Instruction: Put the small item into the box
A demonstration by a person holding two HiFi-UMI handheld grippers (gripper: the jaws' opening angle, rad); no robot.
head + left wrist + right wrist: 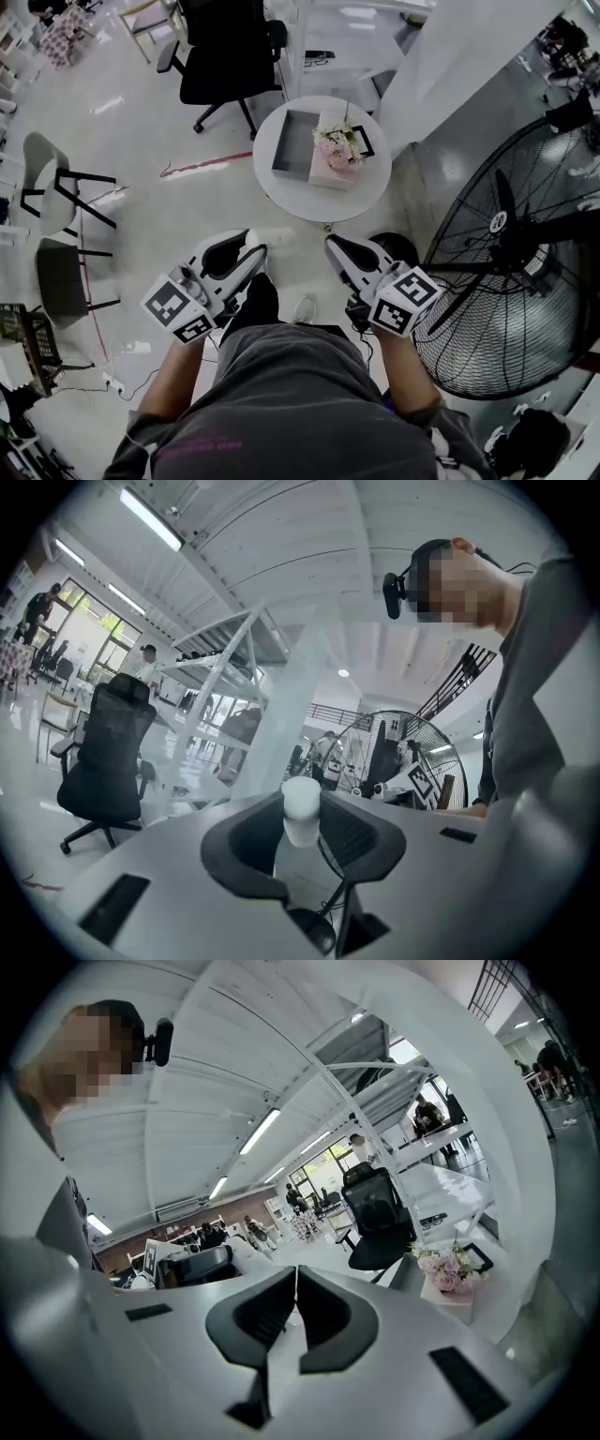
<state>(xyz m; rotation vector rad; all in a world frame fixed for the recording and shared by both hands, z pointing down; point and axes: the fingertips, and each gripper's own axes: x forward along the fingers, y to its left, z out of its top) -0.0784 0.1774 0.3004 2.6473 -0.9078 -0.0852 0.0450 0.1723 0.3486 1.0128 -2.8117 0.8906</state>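
Observation:
A small white cylinder [301, 822] stands upright between the jaws of my left gripper [302, 797], which is shut on it. In the head view the left gripper [253, 253] and the right gripper [334, 247] are held side by side in front of the person's body, well short of the table. The right gripper [293, 1277] is shut with nothing between its jaws. An open grey box [285, 171] lies on the round white table [281, 199] ahead; from the right gripper view the grey box [406, 1276] is at the right.
A pink flower box [336, 152] and a black frame [364, 141] sit beside the grey box on the table. A large black floor fan [525, 253] stands close on the right. A black office chair [225, 56] is behind the table, and two chairs [56, 178] at the left.

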